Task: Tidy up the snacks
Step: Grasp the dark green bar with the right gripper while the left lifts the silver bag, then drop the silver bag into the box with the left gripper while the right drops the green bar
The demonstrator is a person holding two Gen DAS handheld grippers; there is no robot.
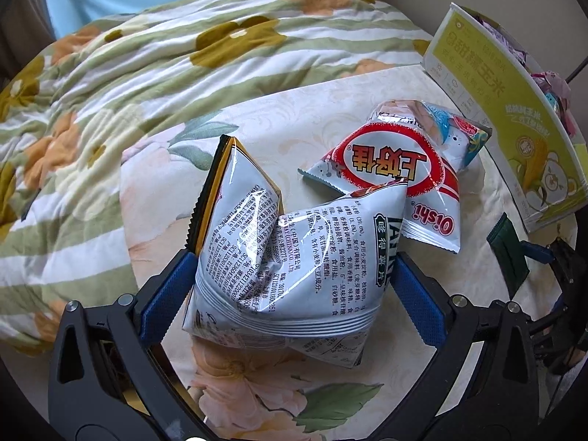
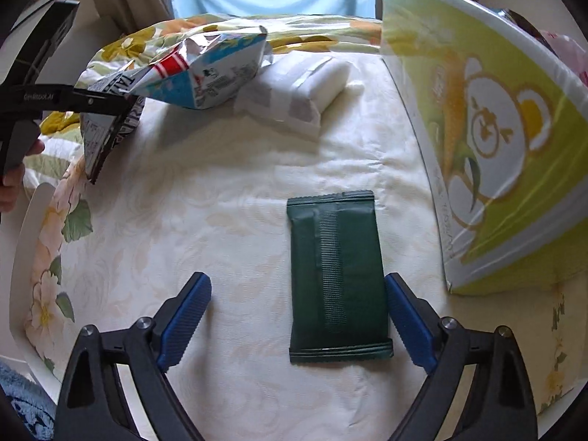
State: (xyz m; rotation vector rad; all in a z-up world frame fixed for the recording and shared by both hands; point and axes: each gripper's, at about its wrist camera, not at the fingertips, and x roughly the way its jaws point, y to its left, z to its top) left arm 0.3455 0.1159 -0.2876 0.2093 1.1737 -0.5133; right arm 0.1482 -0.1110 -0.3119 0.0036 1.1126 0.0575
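Left gripper [image 1: 294, 275]: closed on the silver chip bag [image 1: 279, 257]. Both blue pads [image 1: 165, 294] press into the crumpled foil at its lower half. In the right wrist view the same bag [image 2: 106, 128] hangs clear of the tablecloth [image 2: 220, 183] at 10 o'clock, pinched by the left gripper [image 2: 121, 104].

Oishi bag [image 1: 397, 176]: lies on the table at 1 o'clock from the held bag, partly overlapped by it in the left wrist view. A small blue-and-pink packet [image 1: 452, 132] rests against its far edge.

Right gripper [image 2: 297, 316]: jaws spread wide, holding nothing. The dark green packet [image 2: 338, 279] lies flat on the tablecloth between the fingers, offset toward the right pad [image 2: 408, 323]; whether that pad touches the packet edge cannot be told. The left pad stands well apart from it.

Yellow-green box [image 2: 496, 147]: stands on the table at 2 o'clock in the right wrist view, printed with a bear and corn. In the left wrist view the box [image 1: 488, 110] is open at the top, with pink wrapped items visible inside.

White tissue pack [image 2: 305, 88]: lies at 12 o'clock, beyond the green packet.

Floral quilt [image 1: 147, 110]: covers the area beyond the table at 10 to 12 o'clock
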